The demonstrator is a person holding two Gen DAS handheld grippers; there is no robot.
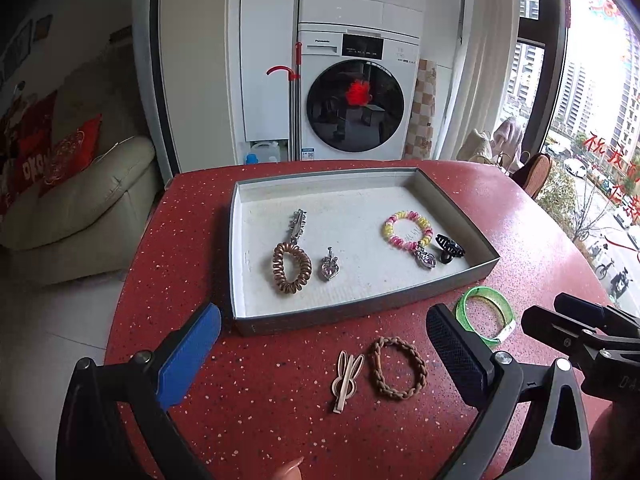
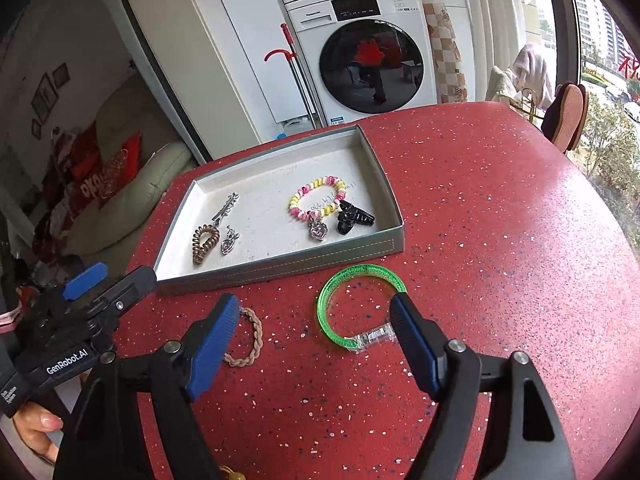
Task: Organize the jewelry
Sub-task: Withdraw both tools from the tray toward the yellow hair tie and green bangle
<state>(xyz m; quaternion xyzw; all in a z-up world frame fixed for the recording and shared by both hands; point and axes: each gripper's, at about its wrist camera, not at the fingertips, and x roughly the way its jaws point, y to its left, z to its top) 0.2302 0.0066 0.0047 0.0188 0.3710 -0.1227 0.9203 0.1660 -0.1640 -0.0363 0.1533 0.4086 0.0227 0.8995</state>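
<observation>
six pieces lie in the tray [image 1: 240, 312]; the green bangle [image 2: 340, 312], braided band [image 1: 396, 368] and hair clip [image 1: 347, 376] wait on the red bench [image 2: 500, 240]. left tool [image 1: 324, 356] and right tool [image 2: 316, 344] gape empty.

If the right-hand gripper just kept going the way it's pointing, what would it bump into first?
Probably the green bangle lying on the red table. The open right gripper tilts down at the tabletop, and the bangle sits between and just beyond its fingers. Depth is hard to judge, so it might touch bare table first.
</observation>
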